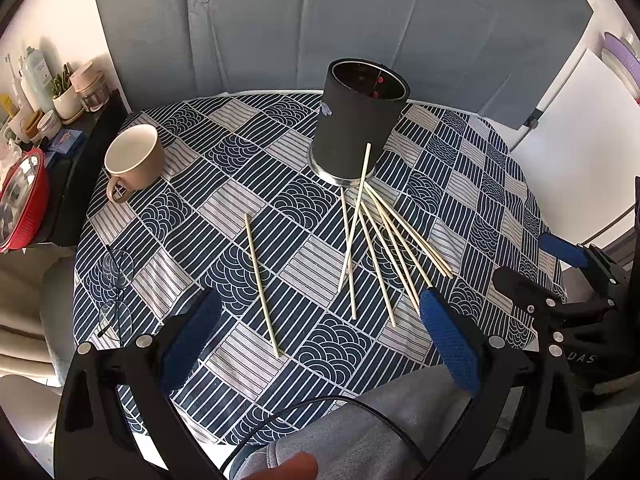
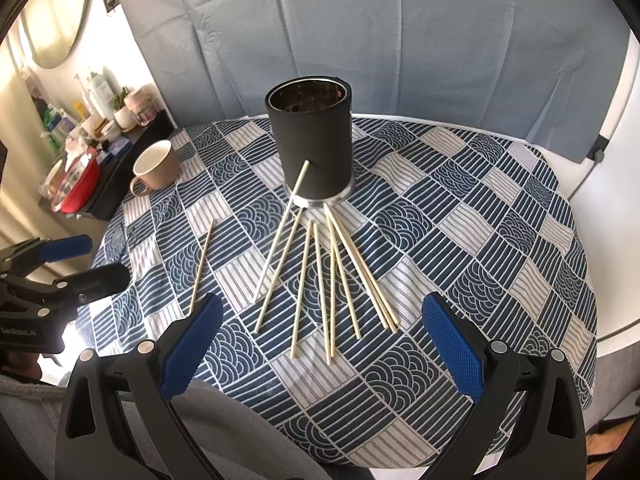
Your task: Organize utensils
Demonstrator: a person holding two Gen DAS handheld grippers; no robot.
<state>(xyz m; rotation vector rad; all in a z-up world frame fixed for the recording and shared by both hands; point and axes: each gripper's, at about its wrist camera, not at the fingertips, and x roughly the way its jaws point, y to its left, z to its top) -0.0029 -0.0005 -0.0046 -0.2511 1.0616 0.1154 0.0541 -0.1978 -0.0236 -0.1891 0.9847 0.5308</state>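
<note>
Left wrist view gives me the whole desk, round, covered with a blue and white patterned cloth that reaches its edges on every side. Behind the far edge stands a grey padded panel. To the left, just beside the desk, a dark shelf carries bottles, jars and a red bowl.

The black holder stands upright past the middle of the desk, with open cloth on both of its sides. One stick leans with its tip against the holder wall. The other sticks lie in a fan on the cloth in front of the holder base, some crossing each other, their near ends pointing to me. One single stick lies apart, to the left of the fan, with bare cloth around it.

A beige mug stands near the left edge, well apart from the sticks. A pair of glasses lies close to the near left edge.

My left gripper is spread wide and carries nothing; it hovers above the near edge, and the single stick ends between its blue pads. In the right wrist view my right gripper is also spread wide and empty, above the near ends of the fan. The right half of the desk is free cloth up to its edge.
</note>
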